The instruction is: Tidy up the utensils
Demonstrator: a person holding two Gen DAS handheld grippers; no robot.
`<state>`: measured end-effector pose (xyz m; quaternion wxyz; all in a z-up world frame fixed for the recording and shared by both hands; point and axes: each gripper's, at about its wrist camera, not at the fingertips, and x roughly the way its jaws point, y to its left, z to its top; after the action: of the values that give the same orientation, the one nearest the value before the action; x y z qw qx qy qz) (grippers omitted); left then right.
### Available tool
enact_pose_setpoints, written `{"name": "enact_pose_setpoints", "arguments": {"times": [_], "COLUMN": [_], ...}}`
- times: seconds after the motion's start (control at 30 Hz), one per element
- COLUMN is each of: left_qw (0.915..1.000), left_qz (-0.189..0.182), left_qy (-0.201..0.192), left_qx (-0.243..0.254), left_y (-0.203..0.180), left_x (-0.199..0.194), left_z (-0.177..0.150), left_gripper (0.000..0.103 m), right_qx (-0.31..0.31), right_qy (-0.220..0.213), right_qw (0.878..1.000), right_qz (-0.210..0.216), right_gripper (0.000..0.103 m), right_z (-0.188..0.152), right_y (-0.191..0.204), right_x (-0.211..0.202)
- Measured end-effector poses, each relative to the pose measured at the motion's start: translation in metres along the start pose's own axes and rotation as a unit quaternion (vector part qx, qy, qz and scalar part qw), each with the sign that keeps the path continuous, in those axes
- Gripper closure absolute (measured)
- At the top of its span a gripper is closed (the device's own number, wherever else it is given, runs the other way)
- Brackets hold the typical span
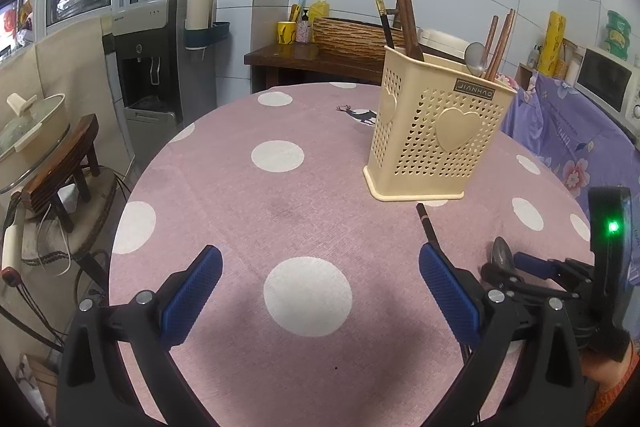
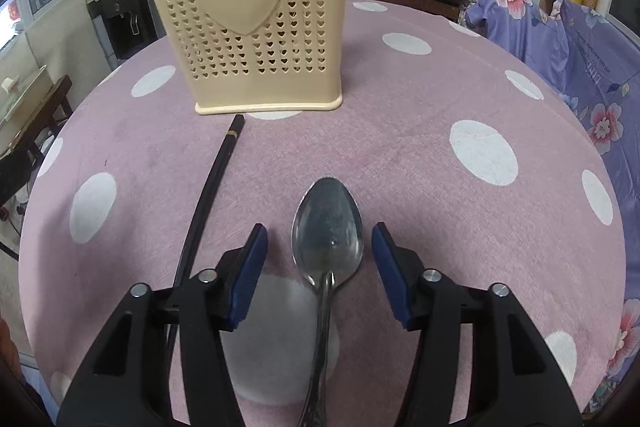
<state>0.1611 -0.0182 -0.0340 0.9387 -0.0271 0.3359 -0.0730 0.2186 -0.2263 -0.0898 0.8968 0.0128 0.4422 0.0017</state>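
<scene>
In the right wrist view the right gripper (image 2: 319, 259) has its fingers apart on either side of the spoon (image 2: 327, 227), which lies flat on the dotted tablecloth (image 2: 440, 75) at lower centre, bowl toward the holder (image 2: 256, 19) at the top. To lift it well, I judge the fingers should come down level and close on the narrow neck just behind the bowl, clear of the black chopstick (image 2: 208, 187) lying to the left. The left gripper (image 1: 320, 291) hangs spread and empty low in its own view.
</scene>
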Motion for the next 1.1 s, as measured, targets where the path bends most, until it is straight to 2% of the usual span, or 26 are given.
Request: {"name": "enact_pose_setpoints", "arguments": {"times": [0.07,0.13,0.3,0.5,0.67,0.9,1.0,1.1], "left_qw": [1.0000,0.9999,0.9996,0.9992,0.9988,0.9946,0.9935,0.9920], "left_qz": [-0.002,-0.003,-0.007,-0.015,-0.019,-0.058,-0.059,-0.053], "left_qy": [0.004,0.008,0.017,0.019,0.025,0.071,0.078,0.096], "left_qx": [0.003,0.009,0.024,0.030,0.036,0.049,0.058,0.062], "left_y": [-0.002,-0.004,-0.013,-0.021,-0.032,-0.063,-0.080,-0.096], "left_x": [0.002,0.003,0.006,0.007,0.012,0.034,0.046,0.066], "left_z": [-0.001,-0.002,-0.004,-0.004,-0.004,0.000,0.006,0.010], "left_gripper": [0.005,0.005,0.005,0.005,0.007,0.038,0.047,0.061], "right_qx": [0.002,-0.002,0.021,0.055,0.063,0.080,0.080,0.076], "right_qy": [-0.003,-0.006,-0.011,-0.065,-0.115,-0.142,-0.149,-0.159], "right_qw": [1.000,1.000,1.000,0.996,0.990,0.985,0.984,0.983], "right_qz": [-0.006,-0.009,0.012,0.040,0.045,0.052,0.051,0.050], "right_gripper": [0.058,0.065,0.065,0.065,0.065,0.065,0.065,0.065], "right_z": [0.001,0.002,0.003,0.005,0.000,-0.014,-0.017,-0.019], "right_y": [0.001,0.002,-0.007,-0.022,-0.031,-0.040,-0.039,-0.038], "right_x": [0.004,0.004,-0.002,-0.052,-0.105,-0.132,-0.135,-0.139]}}
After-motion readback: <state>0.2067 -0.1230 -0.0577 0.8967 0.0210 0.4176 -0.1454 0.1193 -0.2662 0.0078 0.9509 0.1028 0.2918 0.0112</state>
